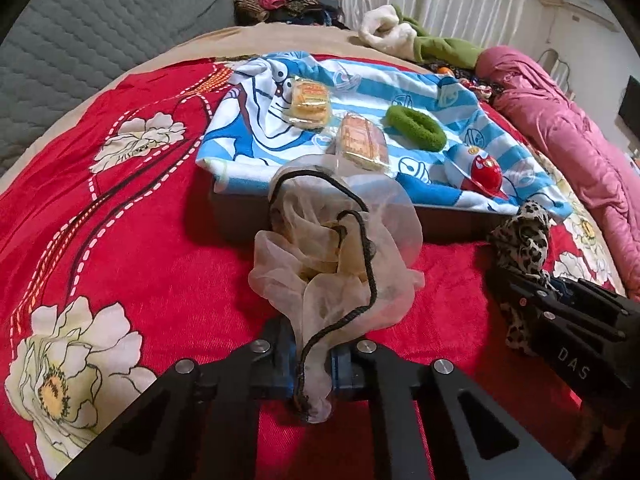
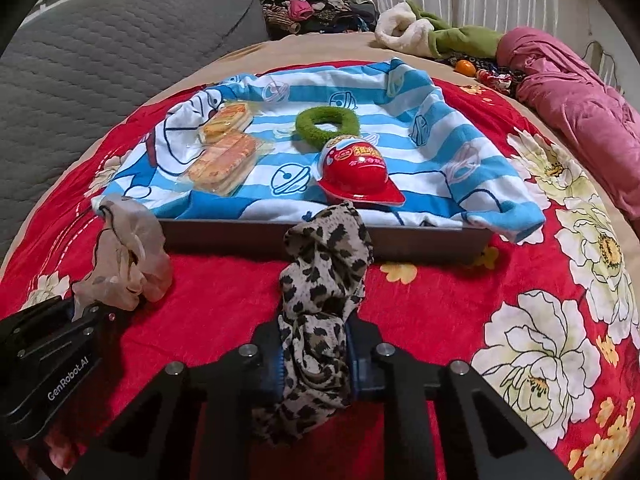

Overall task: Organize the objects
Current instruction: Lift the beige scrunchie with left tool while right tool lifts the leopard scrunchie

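My left gripper (image 1: 310, 364) is shut on a sheer beige scrunchie (image 1: 336, 256) with a black cord, held just above the red bedspread in front of the tray. It also shows in the right wrist view (image 2: 124, 256). My right gripper (image 2: 314, 354) is shut on a leopard-print scrunchie (image 2: 324, 272), also seen in the left wrist view (image 1: 520, 236). A dark tray (image 2: 320, 232) covered with a blue striped cartoon towel (image 2: 440, 148) holds two snack packets (image 2: 224, 160), a green scrunchie (image 2: 326, 124) and a red helmet-shaped toy (image 2: 360, 176).
The red flowered bedspread (image 2: 440, 300) lies under everything. A pink quilt (image 2: 580, 104) runs along the right. Green and white clothes (image 2: 432, 32) and a clothes pile (image 2: 312, 4) sit at the back. A grey quilted cushion (image 2: 100, 60) is at the left.
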`<state>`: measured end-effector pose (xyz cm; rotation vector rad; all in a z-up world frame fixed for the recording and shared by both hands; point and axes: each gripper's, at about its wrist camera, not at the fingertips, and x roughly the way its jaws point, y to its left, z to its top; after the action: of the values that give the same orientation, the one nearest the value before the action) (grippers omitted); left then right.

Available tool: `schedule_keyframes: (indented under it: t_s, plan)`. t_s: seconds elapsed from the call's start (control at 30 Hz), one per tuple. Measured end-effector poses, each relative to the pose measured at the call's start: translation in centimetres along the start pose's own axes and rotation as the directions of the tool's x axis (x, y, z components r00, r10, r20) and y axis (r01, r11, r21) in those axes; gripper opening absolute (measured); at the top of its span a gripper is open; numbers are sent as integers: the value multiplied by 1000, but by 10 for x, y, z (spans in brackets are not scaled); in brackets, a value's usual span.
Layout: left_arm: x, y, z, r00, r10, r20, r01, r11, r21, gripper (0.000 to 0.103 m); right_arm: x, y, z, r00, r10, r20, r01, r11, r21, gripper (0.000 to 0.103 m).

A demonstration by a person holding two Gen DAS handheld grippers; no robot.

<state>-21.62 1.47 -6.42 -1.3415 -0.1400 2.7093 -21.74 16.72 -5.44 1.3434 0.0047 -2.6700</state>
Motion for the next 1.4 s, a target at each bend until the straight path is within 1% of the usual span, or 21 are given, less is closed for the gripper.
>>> schedule_keyframes:
  t_s: [0.2,0.57,0.7,0.97,1.4]
  plan:
    - [-7,-1,-5,1000,10,6,-10,1000,5,10,-7,2,-4,1000,8,8,-8,1000,0,16]
    - [-33,-3,-13,1000,-7,23,7,1000,-1,10,-32,8,-14,999,23,35,-23,1000,-1,15]
    - [-48,-5,-15,999,-19,42,19,1000,3,10,-44,11,-17,998,23,51,-22,1000,-3,15]
    - [-82,-9,-17,995,-9,97,8,1000,14,10,-70,16,-21,996,30,87,-29,1000,-6,15]
    - [-135,-18,-23,986,-17,165,11,999,37,10,-125,25,-29,985,39,168,-37,999,-19,15]
